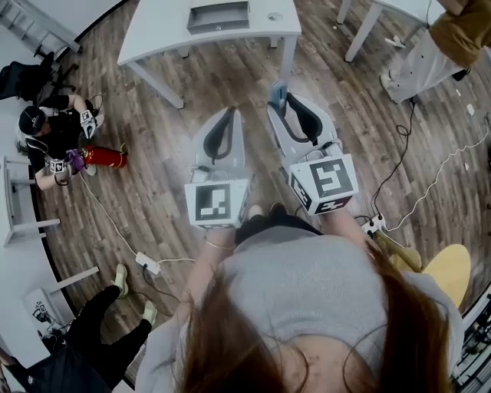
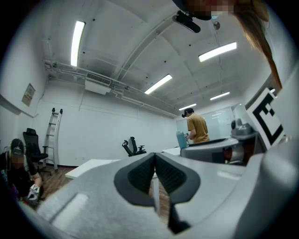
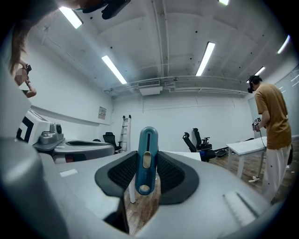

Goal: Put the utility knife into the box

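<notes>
In the head view a white table (image 1: 153, 34) stands ahead with a grey open box (image 1: 219, 15) on it. My right gripper (image 1: 285, 98) is shut on a blue utility knife (image 1: 278, 92), whose end sticks out past the jaws. The right gripper view has the knife (image 3: 146, 140) upright between the dark pads (image 3: 170, 173) of the right gripper (image 3: 145, 161). Beside it, my left gripper (image 1: 228, 113) is shut with nothing in it. Its pads (image 2: 174, 175) meet in the left gripper view. Both grippers hang in the air, short of the table.
A person (image 1: 46, 138) sits on the wooden floor at the left. Another person (image 1: 441, 42) stands by a second white table (image 1: 376, 11) at the far right. Cables and power strips (image 1: 148, 263) lie on the floor. A yellow stool (image 1: 449, 272) is at my right.
</notes>
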